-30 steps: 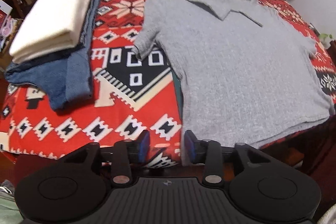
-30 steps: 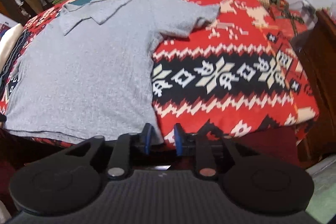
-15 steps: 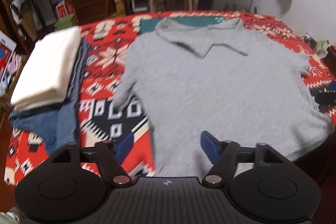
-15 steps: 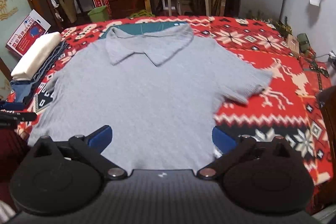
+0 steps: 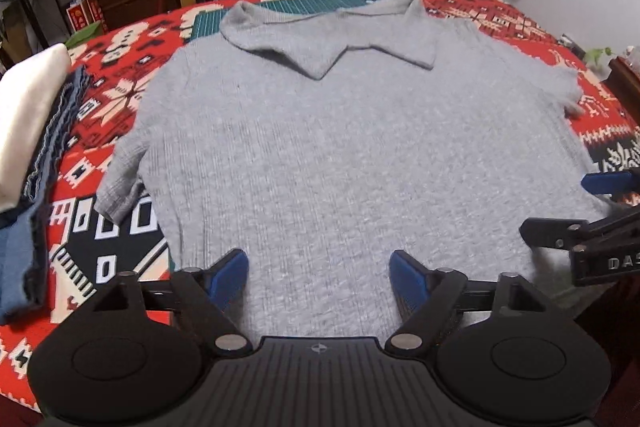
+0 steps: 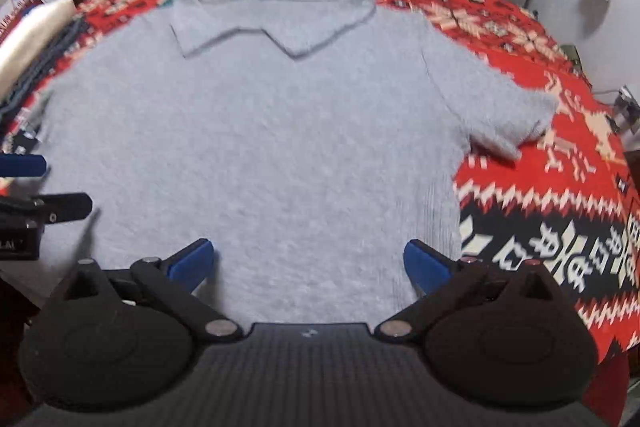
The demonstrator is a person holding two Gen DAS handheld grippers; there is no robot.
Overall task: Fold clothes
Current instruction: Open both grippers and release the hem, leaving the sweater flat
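Grey polo shirt (image 5: 344, 155) spread flat, collar far, on patterned red cloth (image 5: 120, 95). Left gripper (image 5: 319, 273) opening, right gripper (image 6: 308, 261) released; both angled down, grasping nothing.

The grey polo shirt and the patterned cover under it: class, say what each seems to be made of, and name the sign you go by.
Grey polo shirt: seemingly a soft ribbed knit, matte; fine lengthwise ribs run down the body and it lies limp. Patterned cover: probably a woven or printed textile, matte; its blocky red, black and cream motifs look stepped, but blur leaves the weave unclear.

Shirt (image 5: 340, 155) flat on blanket (image 5: 112, 219), folded stack (image 5: 28, 131) at its left.
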